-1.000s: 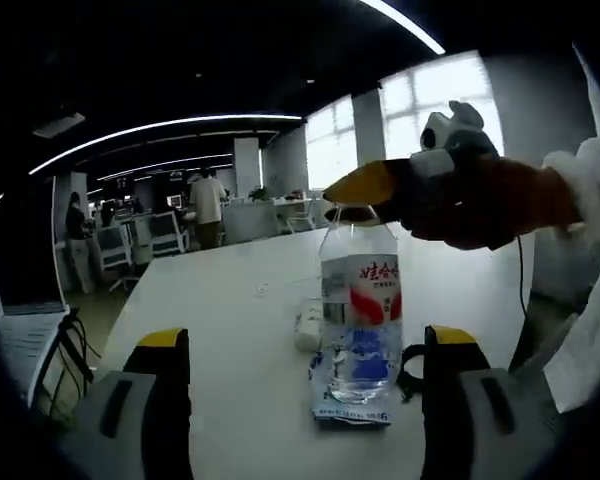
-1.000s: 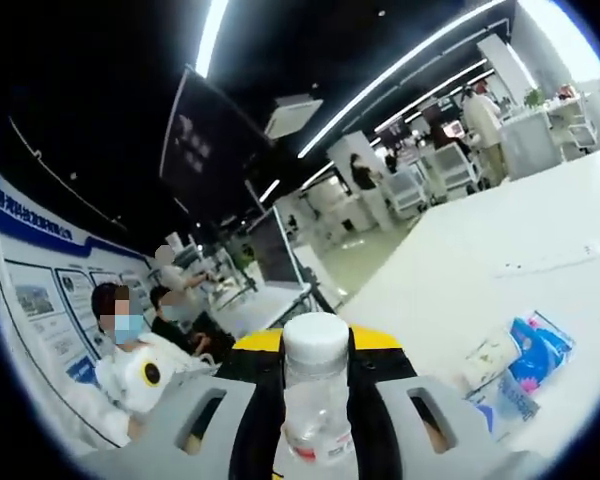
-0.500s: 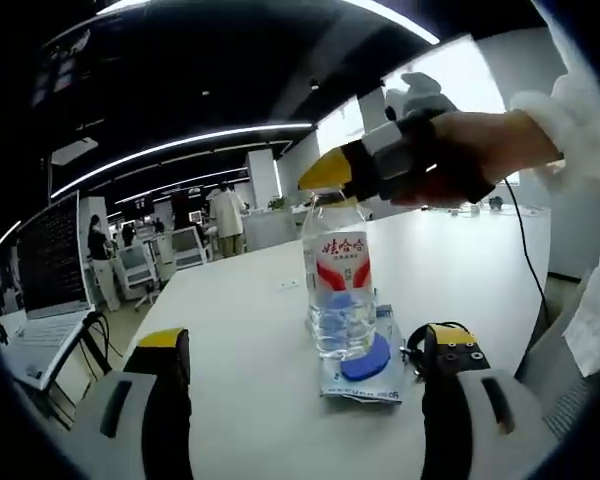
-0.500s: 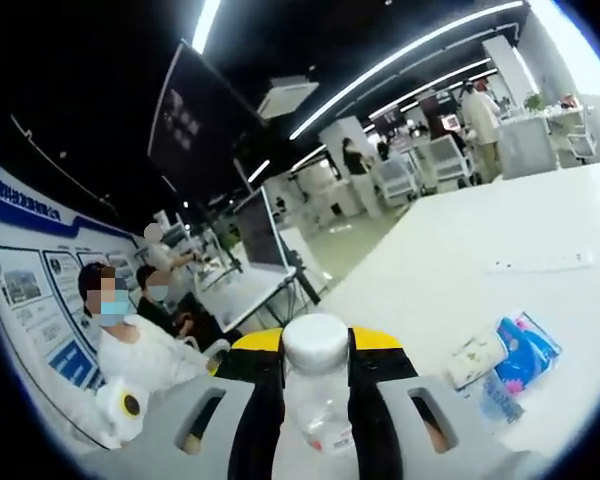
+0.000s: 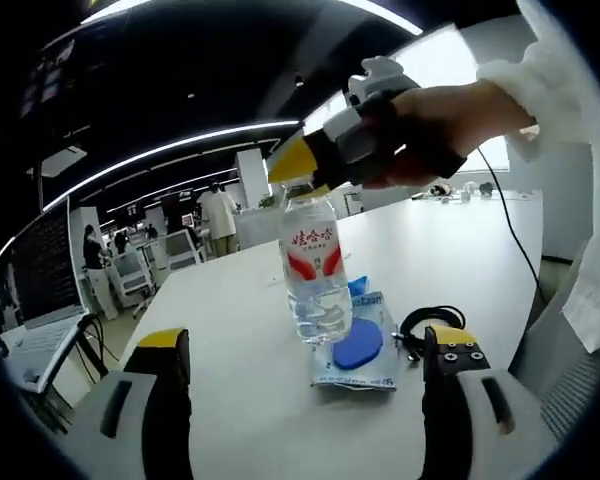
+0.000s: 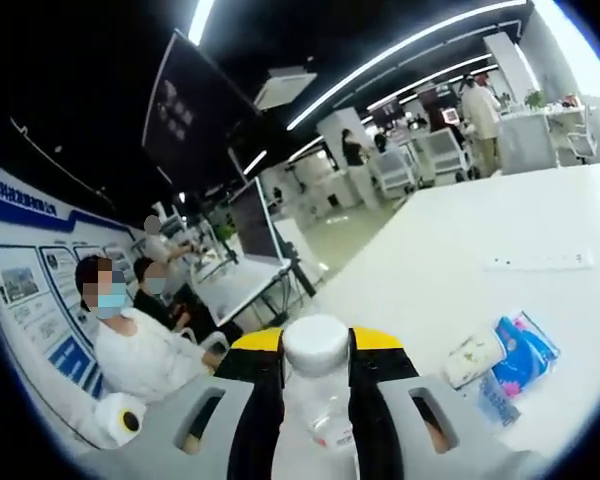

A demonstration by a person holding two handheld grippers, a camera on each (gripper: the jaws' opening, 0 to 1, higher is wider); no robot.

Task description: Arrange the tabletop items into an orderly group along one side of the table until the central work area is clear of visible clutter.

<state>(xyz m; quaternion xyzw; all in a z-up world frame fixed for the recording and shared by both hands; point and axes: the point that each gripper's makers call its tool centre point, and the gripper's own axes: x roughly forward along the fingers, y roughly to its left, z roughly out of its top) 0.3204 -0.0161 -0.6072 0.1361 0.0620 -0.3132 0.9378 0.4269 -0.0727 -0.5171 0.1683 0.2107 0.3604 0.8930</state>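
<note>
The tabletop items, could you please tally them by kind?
Water bottle: 1
Blue tissue packs: 2
Paper cup: 1
Black cable coil: 1
Power strip: 1
Total: 6

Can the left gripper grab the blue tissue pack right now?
Probably not cleanly. The left gripper is open and the blue tissue pack lies between its jaws, but the water bottle, held by the right gripper, looks to be over it.
</note>
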